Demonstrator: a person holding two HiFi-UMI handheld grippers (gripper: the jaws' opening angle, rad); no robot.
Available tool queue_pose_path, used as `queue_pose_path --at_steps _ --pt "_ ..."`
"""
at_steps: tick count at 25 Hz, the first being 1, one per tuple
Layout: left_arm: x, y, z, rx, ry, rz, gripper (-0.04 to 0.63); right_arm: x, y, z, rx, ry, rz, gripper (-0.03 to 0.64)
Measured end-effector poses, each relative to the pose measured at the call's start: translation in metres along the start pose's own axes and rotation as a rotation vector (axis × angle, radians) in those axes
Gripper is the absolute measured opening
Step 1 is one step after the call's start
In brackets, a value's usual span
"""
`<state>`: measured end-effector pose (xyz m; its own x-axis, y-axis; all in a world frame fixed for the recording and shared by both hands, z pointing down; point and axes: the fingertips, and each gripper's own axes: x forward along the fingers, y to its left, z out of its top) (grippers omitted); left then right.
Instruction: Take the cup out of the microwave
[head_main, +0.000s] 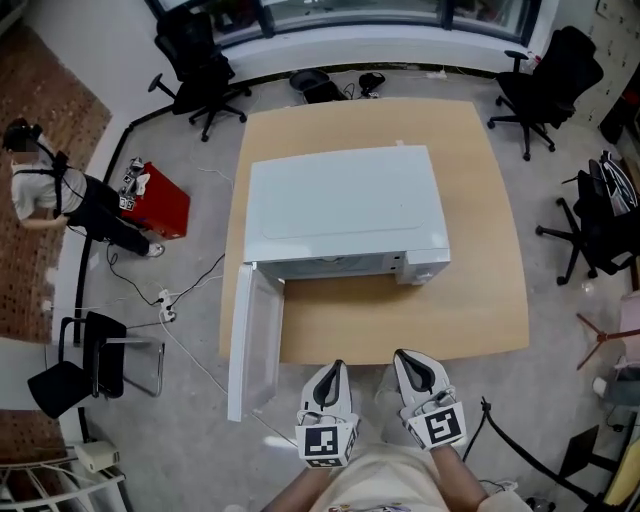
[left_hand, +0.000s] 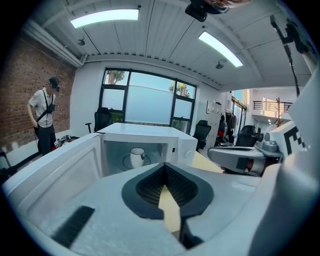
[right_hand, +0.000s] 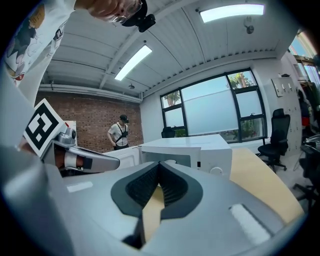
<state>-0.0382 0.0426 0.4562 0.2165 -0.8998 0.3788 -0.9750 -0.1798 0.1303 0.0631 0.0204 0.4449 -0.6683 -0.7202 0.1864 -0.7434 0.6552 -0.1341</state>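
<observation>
Our two grippers each have their jaws pressed together with nothing between them. The left gripper (head_main: 337, 367) and the right gripper (head_main: 404, 357) sit side by side, just off the table (head_main: 480, 300) edge in front of the one microwave (head_main: 345, 205), both pointing at it.

The microwave's single door (head_main: 245, 340) stands swung open at its left front corner, past the table edge. One white cup (left_hand: 137, 156) stands upright inside the microwave on the round glass plate (left_hand: 126, 163), seen only from the left gripper view. From the head view the microwave's roof hides the cup fully. In the right gripper view a pale curve in the cavity may be its rim, though we cannot be sure.

Left of the microwave, one person (head_main: 60, 195) stands on the floor near one red box (head_main: 160, 200). We count three black office chairs behind and right of the microwave, the right one cut off by the frame.
</observation>
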Motion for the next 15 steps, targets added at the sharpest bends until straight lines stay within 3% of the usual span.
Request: queue_pose_path --at_steps 5,6,8,9,15 --pt "0.039 0.023 0.001 0.016 -0.024 0.023 0.003 0.021 -0.029 -0.023 0.032 0.03 -0.075 0.006" --pt "0.051 0.027 -0.001 0.021 -0.029 0.02 0.027 0.026 -0.035 -0.027 0.036 0.033 -0.091 0.006" --pt "0.074 0.038 -0.006 0.026 -0.031 0.022 0.216 0.036 -0.043 -0.034 0.044 0.043 -0.114 0.006" --pt "0.085 0.044 -0.008 0.022 -0.032 0.03 0.257 0.039 -0.046 -0.036 0.046 0.049 -0.119 0.006" --pt "0.16 0.085 -0.015 0.011 -0.036 0.056 0.356 0.059 -0.049 -0.043 0.084 0.032 -0.124 0.006"
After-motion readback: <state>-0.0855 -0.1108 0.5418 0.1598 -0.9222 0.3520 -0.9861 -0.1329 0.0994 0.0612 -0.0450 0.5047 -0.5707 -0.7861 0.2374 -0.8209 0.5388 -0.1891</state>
